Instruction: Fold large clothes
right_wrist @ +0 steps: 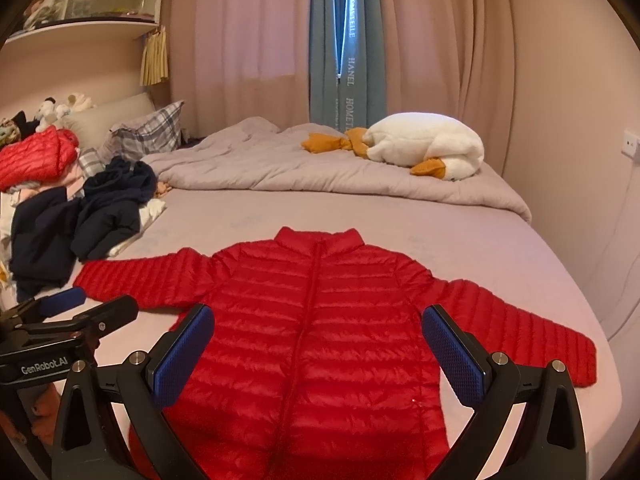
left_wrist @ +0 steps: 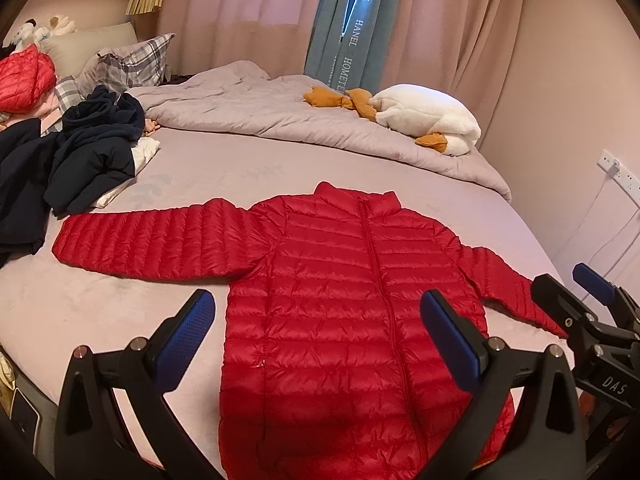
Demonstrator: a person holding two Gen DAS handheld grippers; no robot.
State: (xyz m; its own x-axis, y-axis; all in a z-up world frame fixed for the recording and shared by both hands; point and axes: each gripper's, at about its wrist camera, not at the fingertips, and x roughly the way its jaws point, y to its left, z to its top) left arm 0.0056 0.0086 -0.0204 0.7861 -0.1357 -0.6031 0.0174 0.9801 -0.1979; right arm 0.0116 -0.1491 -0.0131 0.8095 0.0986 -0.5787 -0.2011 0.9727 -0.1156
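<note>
A red quilted down jacket [left_wrist: 340, 288] lies flat, front up and zipped, on the bed, both sleeves spread out to the sides; it also shows in the right wrist view [right_wrist: 320, 320]. My left gripper [left_wrist: 318, 316] is open and empty, hovering above the jacket's lower body. My right gripper [right_wrist: 318, 332] is open and empty, above the same part. The right gripper shows at the right edge of the left wrist view [left_wrist: 572, 284], over the right sleeve. The left gripper shows at the left of the right wrist view [right_wrist: 96, 300], near the left sleeve.
The bed sheet [left_wrist: 240, 168] is pale purple. A pile of dark navy clothes [left_wrist: 80, 148] lies left, by the left cuff. A folded red jacket [left_wrist: 24, 76] sits behind it. A rumpled duvet [left_wrist: 280, 112] and a white plush goose [left_wrist: 428, 116] lie at the back.
</note>
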